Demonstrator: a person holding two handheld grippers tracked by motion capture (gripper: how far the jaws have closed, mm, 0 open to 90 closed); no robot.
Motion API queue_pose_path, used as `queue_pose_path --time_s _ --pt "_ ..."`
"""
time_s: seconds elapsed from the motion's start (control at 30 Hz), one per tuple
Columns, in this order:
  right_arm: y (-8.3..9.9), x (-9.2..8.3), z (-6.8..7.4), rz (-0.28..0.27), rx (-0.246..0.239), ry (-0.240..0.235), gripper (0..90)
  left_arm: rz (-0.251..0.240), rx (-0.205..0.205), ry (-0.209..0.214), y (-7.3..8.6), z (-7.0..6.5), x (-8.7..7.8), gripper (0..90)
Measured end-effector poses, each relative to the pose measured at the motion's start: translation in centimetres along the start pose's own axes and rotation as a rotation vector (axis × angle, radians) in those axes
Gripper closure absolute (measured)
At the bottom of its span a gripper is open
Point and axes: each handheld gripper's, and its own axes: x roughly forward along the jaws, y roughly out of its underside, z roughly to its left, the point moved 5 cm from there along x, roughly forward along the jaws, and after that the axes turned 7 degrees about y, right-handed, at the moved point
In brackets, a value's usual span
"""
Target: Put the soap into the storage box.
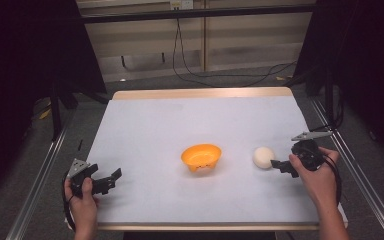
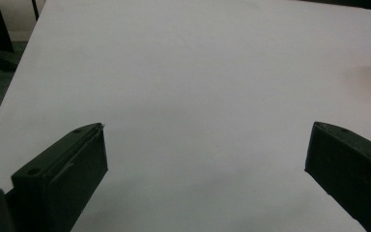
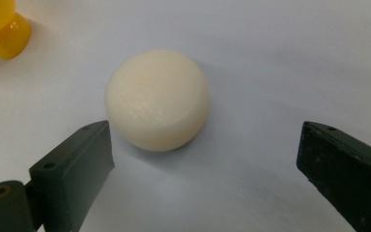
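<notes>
Just ahead of the right gripper (image 3: 205,159), whose spread jaws are hovering over bare tabletop (image 3: 280,58), a cream-white rounded ball (image 3: 157,99) is sitting untouched.

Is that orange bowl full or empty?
Empty: the orange bowl shows only its bare inside, and the cream ball lies beside it on the table.

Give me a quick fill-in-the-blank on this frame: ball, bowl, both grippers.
1. The cream ball lies on the white table just ahead of the ____ gripper.
2. The bowl beside the ball is ____ in colour.
3. The right gripper's jaws stand ____, with the ball not yet between them.
4. Between the jaws of the left gripper there is only bare ____.

Missing words: right; orange; open; table
</notes>
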Motion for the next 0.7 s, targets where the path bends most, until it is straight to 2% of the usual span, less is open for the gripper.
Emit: queue_pose_path --time_s 0.2,0.43,0.7 --pt "-0.6 0.5 0.6 0.002 -0.011 -0.015 5.5 -0.001 0.007 -0.002 0.0 0.0 0.0 1.1" --pt "-1.1 1.3 1.3 0.011 0.002 -0.026 5.7 -0.001 0.007 -0.001 0.0 0.0 0.0 1.1" --pt "-1.3 2.4 2.0 0.036 0.017 -0.016 5.8 0.000 0.000 0.001 0.0 0.0 0.0 1.1"
